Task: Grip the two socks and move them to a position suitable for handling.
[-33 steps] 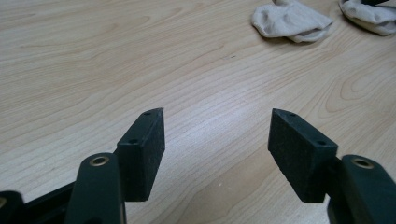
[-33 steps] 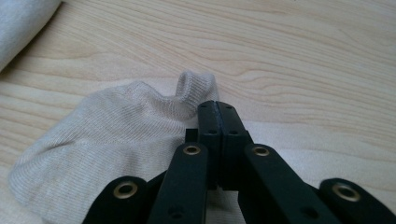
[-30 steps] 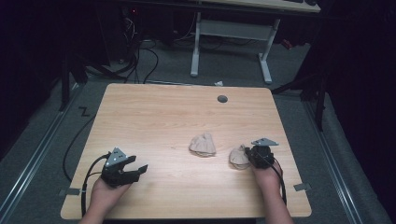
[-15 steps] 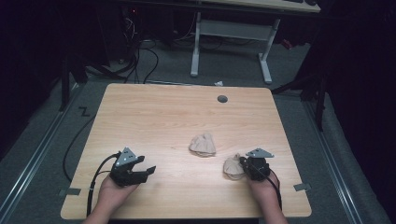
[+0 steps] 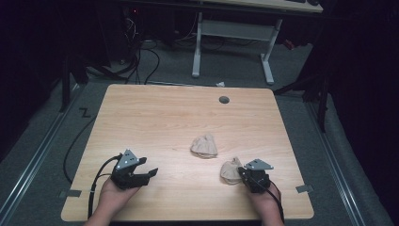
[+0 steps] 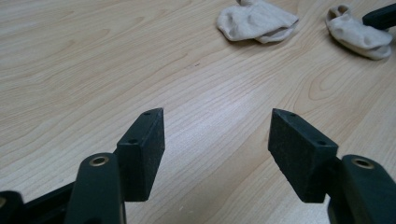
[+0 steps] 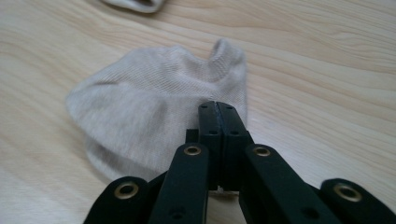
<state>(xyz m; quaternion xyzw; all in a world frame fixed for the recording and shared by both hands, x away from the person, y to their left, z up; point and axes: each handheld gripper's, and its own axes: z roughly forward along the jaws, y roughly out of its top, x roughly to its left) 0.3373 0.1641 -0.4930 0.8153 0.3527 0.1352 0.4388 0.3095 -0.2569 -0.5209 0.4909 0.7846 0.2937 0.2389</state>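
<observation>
Two beige ankle socks lie on the wooden table (image 5: 164, 117). One crumpled sock (image 5: 204, 146) (image 6: 257, 21) rests near the middle. The second sock (image 5: 229, 172) (image 6: 357, 32) (image 7: 154, 93) sits at the front right, and my right gripper (image 5: 241, 172) (image 7: 218, 109) is shut on its near edge, jaws pressed together. At the front left, my left gripper (image 5: 151, 173) (image 6: 217, 140) is open over bare wood, nothing between its fingers, pointing toward the socks. The other gripper's tip (image 6: 380, 16) touches the second sock in the left gripper view.
A round grommet hole (image 5: 224, 100) sits near the table's far edge. Tape strips (image 5: 69, 193) (image 5: 303, 189) mark the front corners. Behind the table stand a white desk frame (image 5: 230, 28) and floor cables (image 5: 141, 56).
My right gripper has pulled toward the front edge, dragging the second sock with it. My left gripper has shifted a little right and forward, still open.
</observation>
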